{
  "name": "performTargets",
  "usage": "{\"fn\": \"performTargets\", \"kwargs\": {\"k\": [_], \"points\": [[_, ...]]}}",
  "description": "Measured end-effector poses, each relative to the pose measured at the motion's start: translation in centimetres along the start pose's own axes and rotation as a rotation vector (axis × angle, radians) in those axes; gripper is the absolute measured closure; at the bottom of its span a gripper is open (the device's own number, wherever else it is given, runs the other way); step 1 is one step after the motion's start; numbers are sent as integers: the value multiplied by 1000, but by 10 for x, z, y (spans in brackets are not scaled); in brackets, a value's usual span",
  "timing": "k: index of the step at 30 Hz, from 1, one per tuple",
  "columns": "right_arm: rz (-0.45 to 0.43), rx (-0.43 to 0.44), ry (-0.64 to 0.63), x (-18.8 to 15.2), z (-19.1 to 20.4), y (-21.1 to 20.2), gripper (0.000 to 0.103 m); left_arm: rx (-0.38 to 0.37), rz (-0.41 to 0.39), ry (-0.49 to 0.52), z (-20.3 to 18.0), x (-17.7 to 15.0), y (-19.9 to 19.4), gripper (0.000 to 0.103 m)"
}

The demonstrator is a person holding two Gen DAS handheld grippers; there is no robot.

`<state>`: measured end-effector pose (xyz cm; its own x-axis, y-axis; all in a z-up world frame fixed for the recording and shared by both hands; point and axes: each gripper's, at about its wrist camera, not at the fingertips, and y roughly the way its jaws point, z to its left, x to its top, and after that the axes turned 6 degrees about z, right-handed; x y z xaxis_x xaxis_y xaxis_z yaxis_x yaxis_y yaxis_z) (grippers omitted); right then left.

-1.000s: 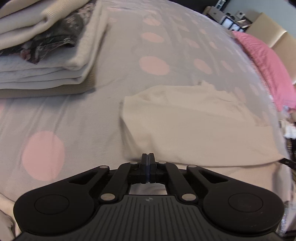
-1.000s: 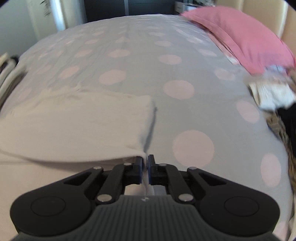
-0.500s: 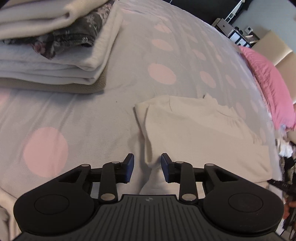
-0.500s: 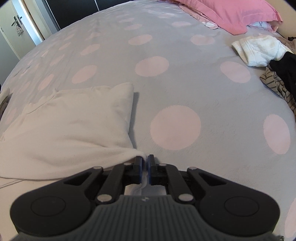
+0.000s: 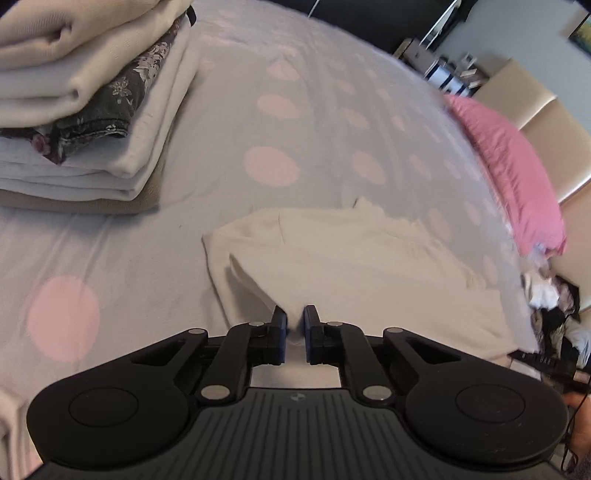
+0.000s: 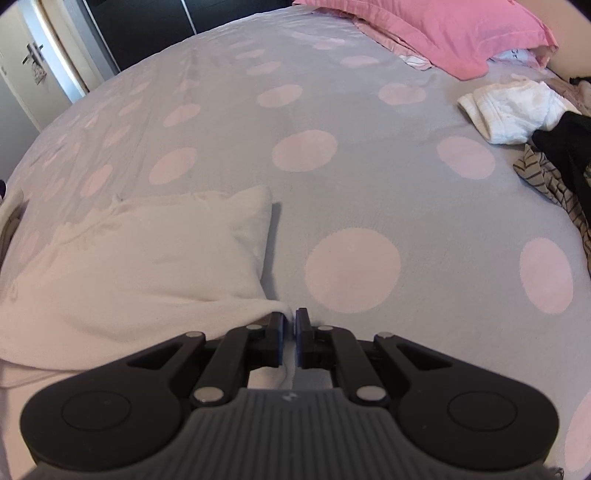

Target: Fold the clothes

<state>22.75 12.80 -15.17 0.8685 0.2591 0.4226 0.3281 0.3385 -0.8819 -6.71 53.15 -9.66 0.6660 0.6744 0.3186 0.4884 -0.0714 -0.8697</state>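
A cream garment (image 5: 354, 258) lies partly folded on the grey bed sheet with pink dots (image 5: 273, 166). My left gripper (image 5: 294, 325) sits at the garment's near edge, its jaws closed to a narrow gap with a pinch of the cloth between them. In the right wrist view the same garment (image 6: 140, 266) lies at the left, and my right gripper (image 6: 290, 325) is shut on its near right corner, low over the sheet (image 6: 354, 269).
A stack of folded clothes (image 5: 85, 110) stands at the far left. A pink pillow (image 5: 517, 177) lies at the right, also in the right wrist view (image 6: 443, 29). Loose white (image 6: 513, 110) and dark striped clothes (image 6: 554, 173) lie at the right.
My left gripper opened half a second ago and has now closed to a narrow gap on a fold of the garment. My right gripper stays shut on the corner and has shifted slightly.
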Motion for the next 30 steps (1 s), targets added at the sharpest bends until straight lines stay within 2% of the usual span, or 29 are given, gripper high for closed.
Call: {"fn": "performTargets", "kwargs": {"k": [5, 8, 10, 12, 17, 19, 21, 26, 30], "points": [[34, -9, 14, -6, -4, 10, 96, 137, 87, 67, 6, -16, 36, 96], [36, 1, -8, -8, -5, 13, 95, 141, 77, 64, 15, -19, 45, 95], [39, 6, -10, -8, -7, 13, 93, 152, 74, 83, 13, -21, 44, 89], [49, 17, 1, -8, -9, 11, 88, 154, 87, 102, 10, -24, 42, 88], [72, 46, 8, -9, -8, -4, 72, 174, 111, 141, 2, -34, 24, 67], [90, 53, -23, -13, -4, -13, 67, 182, 128, 150, 2, -41, 18, 62], [127, 59, -57, -20, 0, -20, 67, 191, 163, 149, 1, -49, 14, 62], [242, 53, -147, -51, 3, -29, 67, 237, 242, 194, -9, -89, 9, 62], [282, 33, -222, -83, 0, -36, 67, 273, 281, 239, -17, -136, 3, 62]]}}
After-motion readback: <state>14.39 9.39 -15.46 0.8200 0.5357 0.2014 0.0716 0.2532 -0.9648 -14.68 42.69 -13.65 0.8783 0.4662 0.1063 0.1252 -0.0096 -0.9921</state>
